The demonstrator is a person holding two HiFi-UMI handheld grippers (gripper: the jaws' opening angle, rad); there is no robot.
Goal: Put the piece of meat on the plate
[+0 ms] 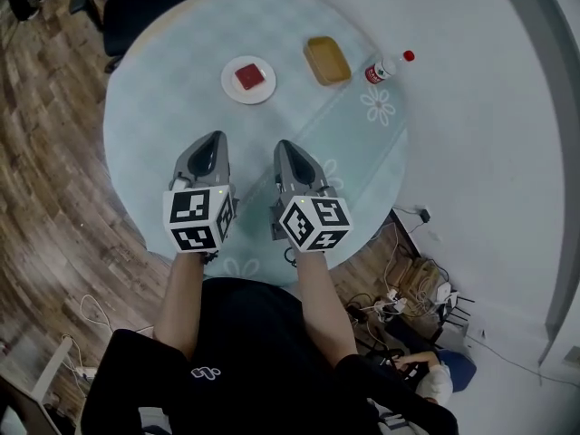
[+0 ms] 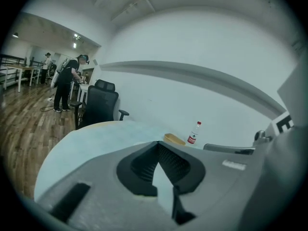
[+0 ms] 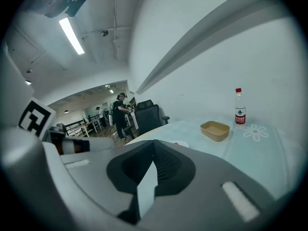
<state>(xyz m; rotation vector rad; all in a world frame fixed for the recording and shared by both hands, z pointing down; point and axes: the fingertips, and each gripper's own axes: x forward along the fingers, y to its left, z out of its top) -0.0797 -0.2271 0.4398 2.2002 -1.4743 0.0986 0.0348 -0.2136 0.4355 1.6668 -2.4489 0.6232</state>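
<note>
A red piece of meat (image 1: pixel 251 77) lies on a small white plate (image 1: pixel 233 89) at the far side of the round table. Both grippers hover over the near half of the table, well short of the plate. My left gripper (image 1: pixel 216 138) is shut with nothing between its jaws; in the left gripper view its tips (image 2: pixel 157 143) meet in a point. My right gripper (image 1: pixel 283 145) is also shut and empty, its tips (image 3: pixel 153 142) touching. In the right gripper view only a sliver of the plate (image 3: pixel 181 143) shows over the jaws.
A tan rectangular tray (image 1: pixel 327 60) sits to the right of the plate, with a red-capped bottle (image 1: pixel 385 69) beyond it near the table's edge. A black office chair (image 2: pixel 100 105) stands at the table's far side. People stand in the background room. Cables lie on the floor.
</note>
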